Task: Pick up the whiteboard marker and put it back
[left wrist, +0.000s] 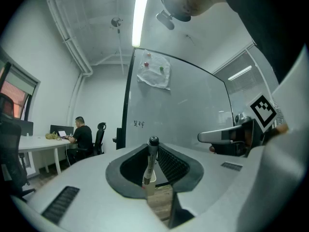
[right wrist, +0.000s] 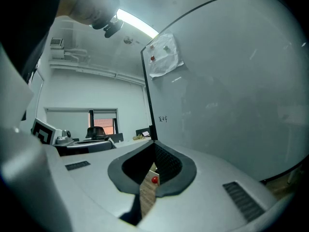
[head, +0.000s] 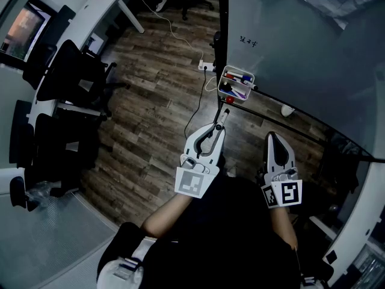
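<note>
Left tool [head: 216,128] clamps the whiteboard marker [left wrist: 151,161] near-upright, just short of the pen basket [head: 239,73]; right tool [head: 271,138], closed and empty, sits farther.

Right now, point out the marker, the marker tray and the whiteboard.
Marker [left wrist: 150,162]: left gripper view, on its barrel, between the jaws.
Marker tray [head: 239,72]: head view, on its white rim.
Whiteboard [head: 301,41]: head view, on its bare face.

Wood floor [head: 150,95], blk chairs [head: 66,71], ceiling striplight [left wrist: 140,18].
</note>
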`<state>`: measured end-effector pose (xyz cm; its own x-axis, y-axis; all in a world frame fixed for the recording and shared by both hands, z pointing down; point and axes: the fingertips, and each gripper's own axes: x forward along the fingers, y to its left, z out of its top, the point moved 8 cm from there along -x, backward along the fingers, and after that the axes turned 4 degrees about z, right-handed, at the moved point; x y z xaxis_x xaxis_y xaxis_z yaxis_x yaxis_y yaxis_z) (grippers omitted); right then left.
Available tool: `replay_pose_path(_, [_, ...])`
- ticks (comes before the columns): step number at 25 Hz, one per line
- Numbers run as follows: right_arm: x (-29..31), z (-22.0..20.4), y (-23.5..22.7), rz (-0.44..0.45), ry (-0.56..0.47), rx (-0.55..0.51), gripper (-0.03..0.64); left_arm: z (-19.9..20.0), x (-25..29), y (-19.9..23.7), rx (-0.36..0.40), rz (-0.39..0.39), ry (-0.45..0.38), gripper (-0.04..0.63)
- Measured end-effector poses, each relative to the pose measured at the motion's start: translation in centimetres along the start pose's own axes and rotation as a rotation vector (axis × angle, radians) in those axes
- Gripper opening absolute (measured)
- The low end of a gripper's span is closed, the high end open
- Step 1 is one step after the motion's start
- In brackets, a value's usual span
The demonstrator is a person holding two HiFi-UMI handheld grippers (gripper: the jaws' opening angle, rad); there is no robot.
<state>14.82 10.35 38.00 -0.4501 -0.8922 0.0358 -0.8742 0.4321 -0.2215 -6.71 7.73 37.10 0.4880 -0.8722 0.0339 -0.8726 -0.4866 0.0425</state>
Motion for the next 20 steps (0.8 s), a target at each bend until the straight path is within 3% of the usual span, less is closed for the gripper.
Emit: replay_pose_path(20, [4.2, 0.0, -1.0, -0.032, 0.033, 0.001, 0.014, -0.7, 4.0, 3.5, -0.027, -0.015, 0.017, 0.074])
